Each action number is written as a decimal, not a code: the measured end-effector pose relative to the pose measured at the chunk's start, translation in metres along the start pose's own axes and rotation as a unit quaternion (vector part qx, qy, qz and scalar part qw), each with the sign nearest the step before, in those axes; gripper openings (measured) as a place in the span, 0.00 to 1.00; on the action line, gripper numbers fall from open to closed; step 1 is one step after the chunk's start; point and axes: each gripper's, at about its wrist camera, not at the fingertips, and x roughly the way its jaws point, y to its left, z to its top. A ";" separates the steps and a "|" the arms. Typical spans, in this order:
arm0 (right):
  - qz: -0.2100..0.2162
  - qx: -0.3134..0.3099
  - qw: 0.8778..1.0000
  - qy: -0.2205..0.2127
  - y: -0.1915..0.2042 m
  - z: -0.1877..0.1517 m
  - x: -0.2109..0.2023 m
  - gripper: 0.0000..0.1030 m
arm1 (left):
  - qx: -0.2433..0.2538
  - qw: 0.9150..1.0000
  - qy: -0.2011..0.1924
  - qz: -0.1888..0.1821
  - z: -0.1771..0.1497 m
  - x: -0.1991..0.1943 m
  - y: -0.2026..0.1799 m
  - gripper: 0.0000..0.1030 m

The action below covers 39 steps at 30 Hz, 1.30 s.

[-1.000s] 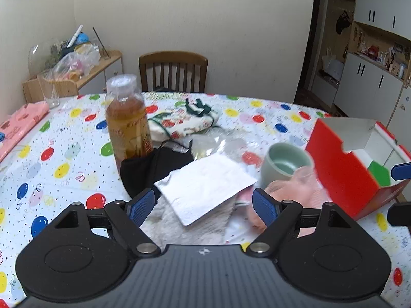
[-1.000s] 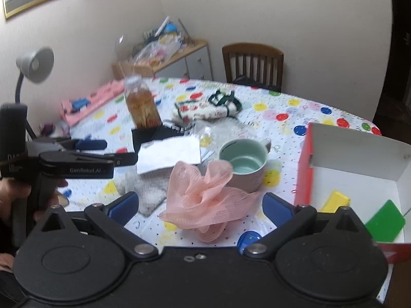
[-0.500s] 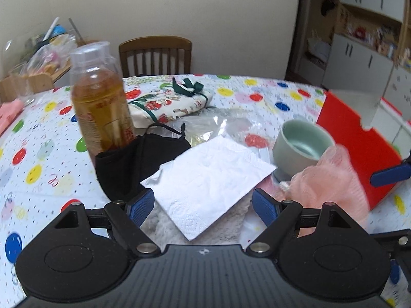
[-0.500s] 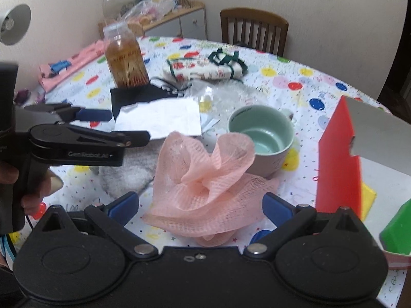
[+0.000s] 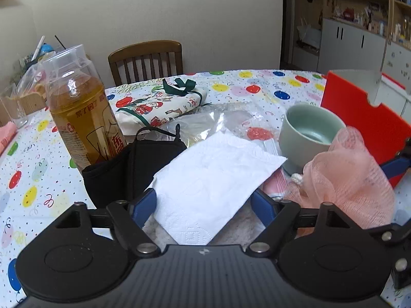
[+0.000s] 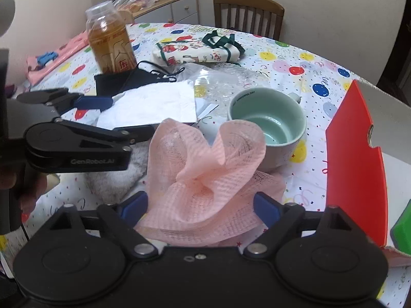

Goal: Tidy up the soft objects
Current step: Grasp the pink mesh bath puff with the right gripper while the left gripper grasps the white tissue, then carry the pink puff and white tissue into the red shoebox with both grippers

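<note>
The right gripper (image 6: pixel 200 205) had been brought close over the pink mesh (image 6: pixel 205 159) within the last second, its jaws spread wide with the mesh lying between them, not yet pinched. The left gripper (image 5: pixel 204 201), equally unclenched, had been advanced until the white tissue (image 5: pixel 213 177) lay between its fingers, over a grey fluffy cloth (image 6: pixel 113 179). A double grasp was judged imminent. The black mask (image 5: pixel 131 169) was leaned against the bottle (image 5: pixel 82 105). The green cup (image 6: pixel 267 125), just behind the mesh, was seen to hold nothing. The red box (image 6: pixel 357 159), at the tabletop's right edge, held a green block (image 6: pixel 402 233); the rest of its interior was out of view.
</note>
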 end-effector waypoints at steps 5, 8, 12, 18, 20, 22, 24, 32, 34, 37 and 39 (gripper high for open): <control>-0.001 0.023 1.000 -0.008 -0.008 0.001 -0.001 0.72 | -0.020 1.000 -0.007 -0.006 0.005 -0.004 0.008 0.56; -0.002 0.032 0.999 -0.007 -0.011 0.000 0.000 0.62 | -0.031 1.000 -0.001 -0.007 0.006 -0.001 0.011 0.45; -0.001 0.041 0.999 -0.014 -0.012 -0.002 -0.004 0.51 | -0.039 0.999 -0.001 -0.008 0.007 -0.004 0.013 0.35; 0.003 0.055 0.998 -0.030 -0.016 -0.006 -0.013 0.31 | -0.049 0.999 -0.010 -0.007 0.012 -0.014 0.017 0.22; 0.003 0.058 0.998 -0.036 -0.016 -0.007 -0.017 0.27 | -0.051 0.999 -0.009 -0.004 0.012 -0.016 0.018 0.16; 0.005 0.061 0.997 -0.045 -0.017 -0.009 -0.022 0.21 | -0.053 0.999 -0.008 -0.003 0.012 -0.019 0.019 0.11; 0.006 0.065 0.997 -0.052 -0.017 -0.012 -0.028 0.18 | -0.054 0.998 -0.008 -0.003 0.012 -0.022 0.019 0.10; 0.020 0.080 0.993 -0.082 -0.021 -0.024 -0.063 0.14 | -0.059 0.998 -0.021 0.003 0.017 -0.050 0.008 0.09; 0.023 0.082 0.992 -0.094 -0.024 -0.025 -0.075 0.14 | -0.059 0.998 -0.028 -0.002 0.020 -0.060 0.004 0.09; 0.025 0.086 0.989 -0.114 -0.030 -0.026 -0.093 0.13 | -0.059 0.998 -0.037 -0.009 0.026 -0.074 -0.006 0.09; 0.026 0.090 0.987 -0.129 -0.035 -0.026 -0.106 0.13 | -0.058 0.997 -0.042 -0.015 0.031 -0.082 -0.013 0.09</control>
